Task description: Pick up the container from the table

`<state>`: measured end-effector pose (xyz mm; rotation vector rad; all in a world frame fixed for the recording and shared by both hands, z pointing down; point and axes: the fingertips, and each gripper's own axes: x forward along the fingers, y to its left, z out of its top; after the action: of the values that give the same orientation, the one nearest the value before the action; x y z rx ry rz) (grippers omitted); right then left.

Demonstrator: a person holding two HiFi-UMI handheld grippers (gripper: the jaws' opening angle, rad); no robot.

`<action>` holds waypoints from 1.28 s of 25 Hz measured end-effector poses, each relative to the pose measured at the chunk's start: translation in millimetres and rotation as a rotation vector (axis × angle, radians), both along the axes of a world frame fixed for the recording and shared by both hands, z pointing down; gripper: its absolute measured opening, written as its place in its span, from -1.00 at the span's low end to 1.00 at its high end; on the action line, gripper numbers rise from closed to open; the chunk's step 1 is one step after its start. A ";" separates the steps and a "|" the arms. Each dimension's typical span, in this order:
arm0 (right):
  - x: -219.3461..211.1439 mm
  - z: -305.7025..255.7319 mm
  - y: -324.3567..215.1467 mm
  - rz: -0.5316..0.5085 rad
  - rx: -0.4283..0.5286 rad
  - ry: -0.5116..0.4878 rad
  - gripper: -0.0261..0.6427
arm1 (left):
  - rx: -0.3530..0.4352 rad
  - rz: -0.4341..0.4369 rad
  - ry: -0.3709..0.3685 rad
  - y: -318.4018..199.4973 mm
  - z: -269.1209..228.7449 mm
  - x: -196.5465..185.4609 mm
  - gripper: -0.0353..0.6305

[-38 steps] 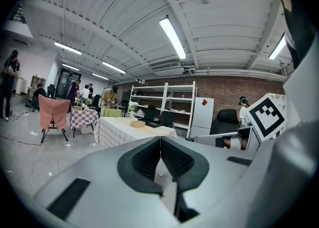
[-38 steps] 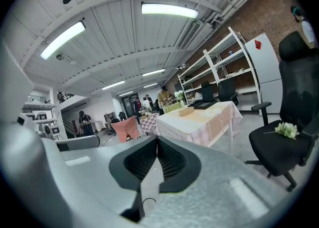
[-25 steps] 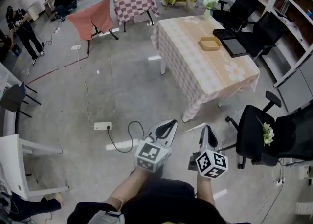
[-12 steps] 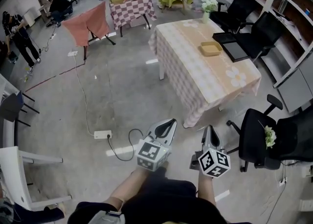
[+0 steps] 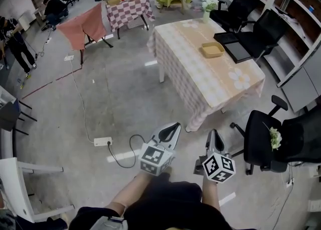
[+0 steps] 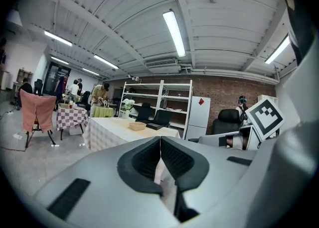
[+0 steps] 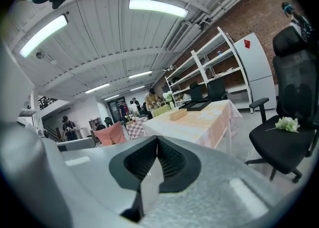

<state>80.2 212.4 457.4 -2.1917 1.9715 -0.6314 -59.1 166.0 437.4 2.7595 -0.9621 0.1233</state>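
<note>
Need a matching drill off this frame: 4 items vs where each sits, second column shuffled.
Column A
1. container
2. power strip
3. flower sprig
4. vase of flowers

Column B
a. on the floor, cable attached
b. on the seat of the black office chair
c. mid-table, beside the flat black panel
d. far end of the table

Pairs: 1-c, 2-a, 3-b, 4-d

Grey left tongs (image 5: 176,125), right tongs (image 5: 214,132), marker cubes (image 5: 156,158)
</note>
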 end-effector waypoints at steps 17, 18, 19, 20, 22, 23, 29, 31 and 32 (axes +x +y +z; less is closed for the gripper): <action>-7.8 -1.4 -12.2 -0.006 -0.008 -0.009 -0.91 | -0.035 -0.025 -0.001 -6.8 6.4 -18.9 -0.86; -8.6 -0.4 -13.1 -0.008 -0.011 -0.009 -0.91 | -0.039 -0.027 -0.002 -7.1 7.6 -20.2 -0.86; -9.2 0.8 -14.2 -0.011 -0.014 -0.010 -0.91 | -0.042 -0.031 -0.004 -7.7 9.0 -21.5 -0.86; -9.8 1.8 -15.3 -0.013 -0.016 -0.011 -0.91 | -0.046 -0.035 -0.006 -8.5 10.5 -22.7 -0.86; -10.6 3.0 -18.5 -0.019 -0.018 -0.014 -0.91 | -0.051 -0.041 -0.009 -11.1 12.8 -23.9 -0.86; -10.9 3.5 -20.7 -0.023 -0.019 -0.015 -0.91 | -0.050 -0.044 -0.009 -12.9 12.7 -23.7 -0.86; -13.0 7.1 -46.5 -0.062 -0.012 -0.023 -0.91 | -0.027 -0.060 -0.025 -31.3 15.3 -21.5 -0.86; -14.1 6.9 -58.1 -0.076 -0.006 -0.025 -0.91 | -0.022 -0.067 -0.027 -41.2 17.1 -21.6 -0.86; -13.8 6.3 -64.6 -0.082 -0.002 -0.024 -0.91 | -0.017 -0.070 -0.028 -47.4 15.0 -20.7 -0.86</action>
<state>66.4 147.8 463.7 -2.1034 2.0581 -0.6683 -79.8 118.7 452.4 2.7117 -1.0584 0.1588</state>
